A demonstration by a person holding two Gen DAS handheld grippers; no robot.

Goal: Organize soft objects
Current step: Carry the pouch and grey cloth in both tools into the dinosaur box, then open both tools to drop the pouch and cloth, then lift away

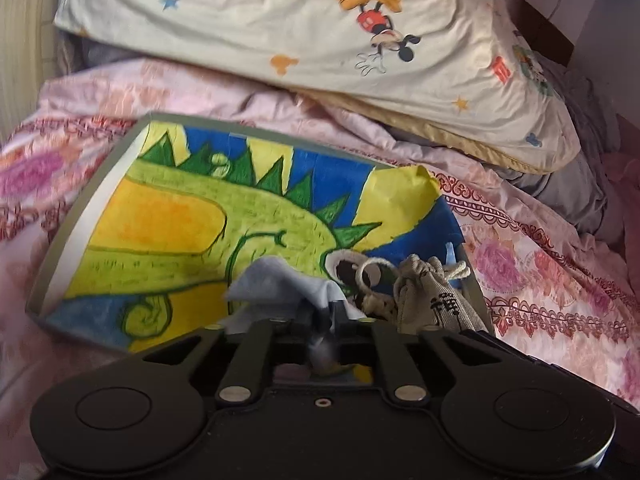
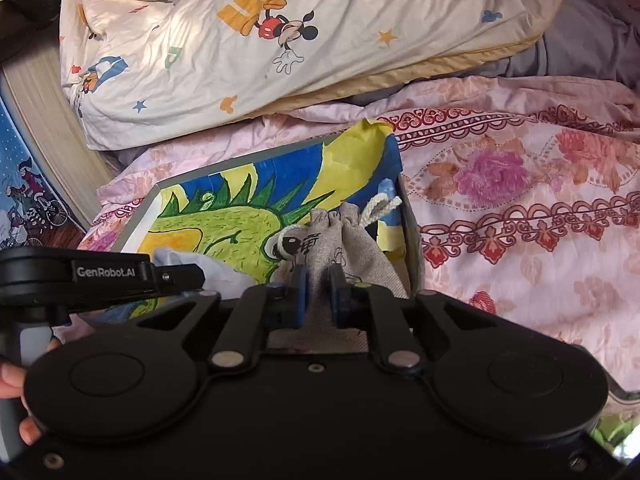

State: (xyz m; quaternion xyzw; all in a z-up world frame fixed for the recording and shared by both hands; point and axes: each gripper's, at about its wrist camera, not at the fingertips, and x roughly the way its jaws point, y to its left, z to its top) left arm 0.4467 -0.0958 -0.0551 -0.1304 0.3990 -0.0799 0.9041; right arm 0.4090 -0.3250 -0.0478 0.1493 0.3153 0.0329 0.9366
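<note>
Soft things are being gathered into a shallow box (image 2: 136, 216) lined with a bright dinosaur drawing, which lies on a pink flowered quilt (image 2: 520, 184) at the centre of both frames. A cartoon-print pillow (image 2: 240, 48) fills the upper part of each view, on the bed behind the box. Inside the box, toward its right end, sits a grey drawstring pouch (image 2: 352, 248), and the right hand-held gripper (image 2: 318, 296) is closed on its lower part. At lower centre of the left view, the left hand-held gripper (image 1: 320, 312) pinches a pale blue cloth (image 1: 276, 280) over the box floor. Judging by this, the placing step is in hand; next each grip should loosen so both pieces rest inside
</note>
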